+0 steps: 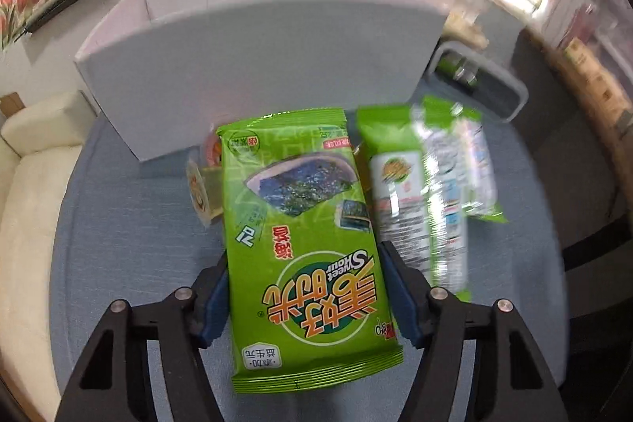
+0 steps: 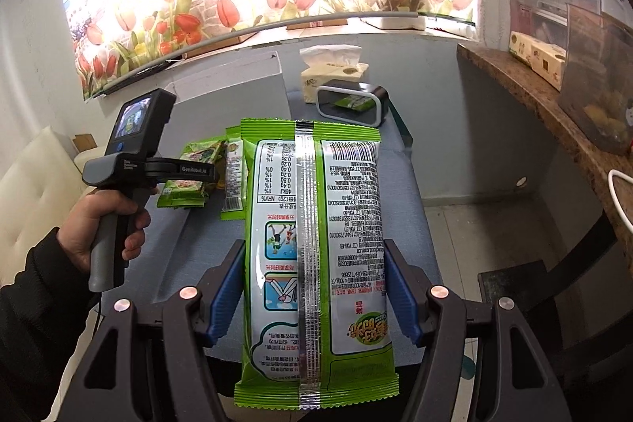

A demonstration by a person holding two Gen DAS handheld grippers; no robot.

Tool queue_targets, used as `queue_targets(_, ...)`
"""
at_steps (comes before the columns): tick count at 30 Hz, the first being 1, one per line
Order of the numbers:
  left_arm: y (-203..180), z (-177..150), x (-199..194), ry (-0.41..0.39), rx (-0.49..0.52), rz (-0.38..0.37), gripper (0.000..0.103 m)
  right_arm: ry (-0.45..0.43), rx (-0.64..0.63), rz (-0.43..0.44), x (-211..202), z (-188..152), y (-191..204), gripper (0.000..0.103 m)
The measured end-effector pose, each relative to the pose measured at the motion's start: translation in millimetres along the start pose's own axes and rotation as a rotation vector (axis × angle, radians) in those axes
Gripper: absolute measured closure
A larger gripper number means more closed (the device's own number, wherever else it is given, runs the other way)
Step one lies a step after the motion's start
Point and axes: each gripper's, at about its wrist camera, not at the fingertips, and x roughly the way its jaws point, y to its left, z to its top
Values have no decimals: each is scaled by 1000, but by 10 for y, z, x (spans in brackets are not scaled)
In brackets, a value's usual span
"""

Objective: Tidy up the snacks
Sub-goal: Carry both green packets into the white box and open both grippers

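Observation:
My left gripper (image 1: 304, 287) is shut on a green seaweed snack pack (image 1: 300, 216), front side up, held above the blue table. My right gripper (image 2: 312, 283) is shut on a second green snack pack (image 2: 316, 248), back side up with its silver seam showing; that pack also shows blurred in the left wrist view (image 1: 419, 192). More green snack packs (image 2: 194, 176) lie on the table beneath the left gripper's body (image 2: 130, 161). A small snack pack (image 1: 203, 188) lies under my held pack.
A white cardboard box (image 1: 253, 66) stands open behind the packs. A grey-rimmed container (image 2: 352, 103) with a green pack inside sits at the table's far end, a tissue box (image 2: 332, 70) behind it. A cream sofa (image 1: 27, 184) is left, a wooden shelf (image 2: 554, 105) right.

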Motion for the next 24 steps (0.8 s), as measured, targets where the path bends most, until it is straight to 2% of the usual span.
queue_targets(6,133,-26,-758,-146,-4,-77,31,3,-22,39,110,119,126,33)
queue_targets(10,337,163,-1113,-196,-65,-130,31,-16,-29,109,338,471,368,33)
queue_targets(13,471,424,-1261,-245,-73,-116,31,-25,-52,163,641,858,548,33)
queue_targets(17,651,916,-1274,-275,-107,-158,31,-21,-68,188,1172,1477,757,33)
queue_targets(20,769,1234,-1147,-269,-128,-202,31,-11,-90,199,1625,1950,915,33)
queue_targets(24,945,1613,-934,-241,-150,-245,31,24,-129,180,2174,2402,1089,32)
